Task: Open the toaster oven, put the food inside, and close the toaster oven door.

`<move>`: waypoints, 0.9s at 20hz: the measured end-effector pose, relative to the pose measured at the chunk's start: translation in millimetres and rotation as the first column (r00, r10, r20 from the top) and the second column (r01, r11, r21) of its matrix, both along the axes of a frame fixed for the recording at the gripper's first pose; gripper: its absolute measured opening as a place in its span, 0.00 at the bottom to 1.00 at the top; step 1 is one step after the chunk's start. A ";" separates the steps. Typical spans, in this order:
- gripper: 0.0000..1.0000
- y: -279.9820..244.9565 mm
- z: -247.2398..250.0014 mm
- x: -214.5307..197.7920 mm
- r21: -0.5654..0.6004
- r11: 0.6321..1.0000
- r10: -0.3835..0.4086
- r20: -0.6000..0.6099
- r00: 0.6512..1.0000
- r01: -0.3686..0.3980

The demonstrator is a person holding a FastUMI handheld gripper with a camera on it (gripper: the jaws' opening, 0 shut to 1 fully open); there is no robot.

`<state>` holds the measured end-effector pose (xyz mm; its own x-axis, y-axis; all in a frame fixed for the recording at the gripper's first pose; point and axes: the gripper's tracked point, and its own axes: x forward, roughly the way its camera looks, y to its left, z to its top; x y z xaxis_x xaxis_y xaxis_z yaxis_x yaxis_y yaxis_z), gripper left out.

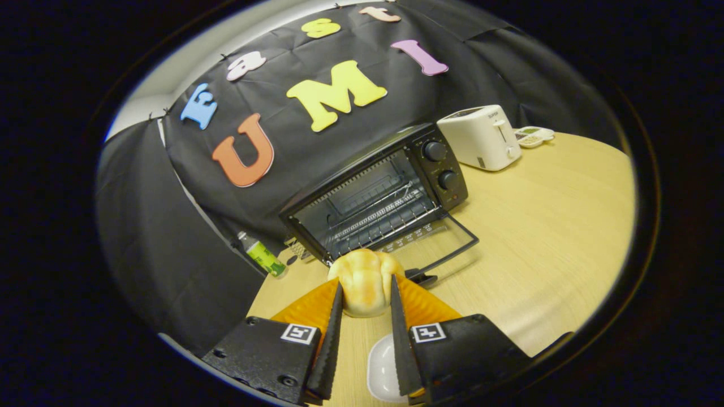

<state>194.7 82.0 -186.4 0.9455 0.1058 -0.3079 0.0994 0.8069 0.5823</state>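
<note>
A black toaster oven (384, 192) stands on the wooden table with its glass door (435, 240) folded down flat toward me. Its wire rack (384, 217) shows inside, bare. My gripper (365, 288) is shut on a pale yellow bread roll (365, 280), both fingers pressing its sides. The roll hangs above the table just in front of the lowered door's handle (421, 277), lifted off a white plate (384, 370) that lies below between the fingers.
A white pop-up toaster (481, 137) stands right of the oven, with a small white device (534, 135) behind it. A green bottle (261, 254) lies at the table's left edge by the black cloth wall. The wooden tabletop (543, 226) stretches to the right.
</note>
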 end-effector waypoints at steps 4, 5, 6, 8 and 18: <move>0.47 -10.3 9.0 54.9 0.020 0.999 -0.036 -0.033 0.999 0.036; 0.47 -13.0 14.0 72.5 0.011 0.999 -0.047 -0.035 0.998 0.047; 0.47 -14.5 14.3 89.8 0.004 0.998 -0.055 -0.051 0.997 0.055; 0.47 -18.3 16.2 121.6 -0.009 0.997 -0.072 -0.068 0.995 0.071; 0.48 -22.2 -2.9 211.1 -0.183 0.980 -0.096 -0.102 0.990 0.076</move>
